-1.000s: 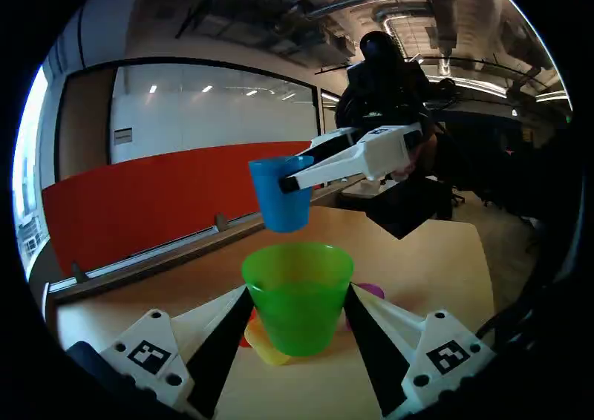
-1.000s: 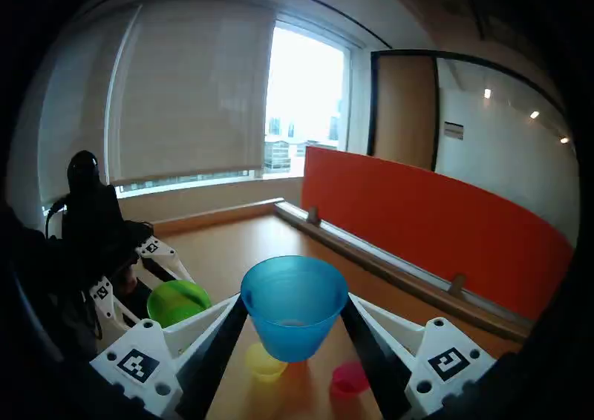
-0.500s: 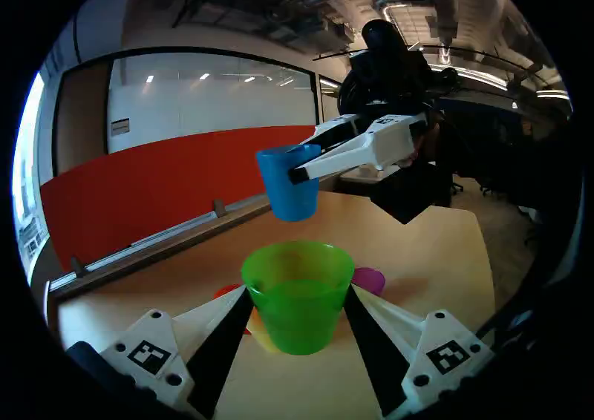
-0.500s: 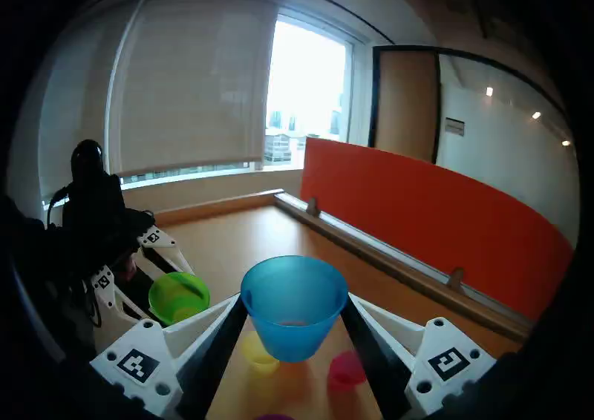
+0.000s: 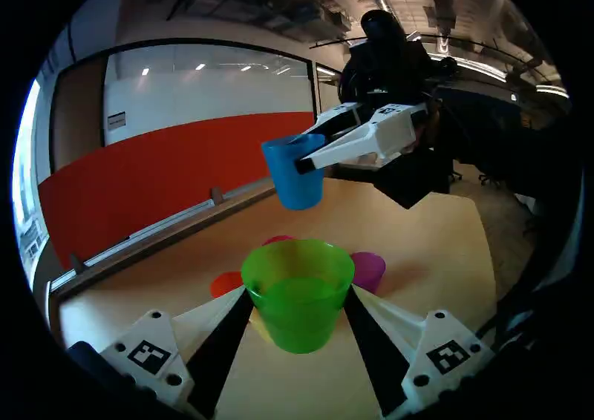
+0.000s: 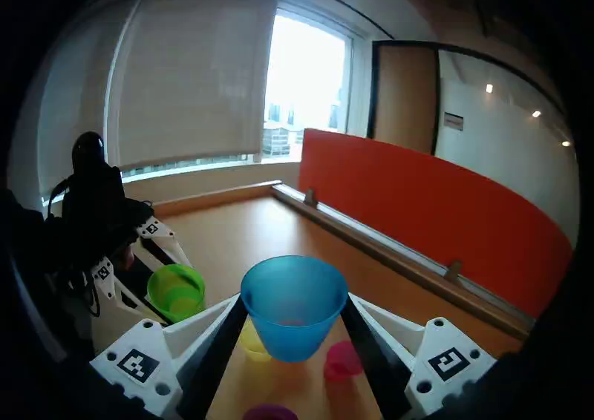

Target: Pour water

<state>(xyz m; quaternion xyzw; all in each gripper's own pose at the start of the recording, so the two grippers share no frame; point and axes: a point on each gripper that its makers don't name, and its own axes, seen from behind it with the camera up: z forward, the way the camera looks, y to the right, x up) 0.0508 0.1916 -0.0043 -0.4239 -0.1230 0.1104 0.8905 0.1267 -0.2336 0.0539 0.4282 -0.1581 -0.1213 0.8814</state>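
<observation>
My left gripper is shut on a green cup with liquid in it, held upright above the wooden table. My right gripper is shut on a blue cup, also upright. In the left gripper view the blue cup hangs higher and farther off, pinched by the white right gripper. In the right gripper view the green cup sits lower left in the left gripper.
Small cups stand on the table: purple, orange-red, pink, yellow. An orange divider panel runs along the table's far edge. A person in dark clothes holds the grippers. A bright window is behind.
Both cups have risen above the table; more small cups show beneath them. The blue cup has shifted slightly right and up in the left gripper view.
</observation>
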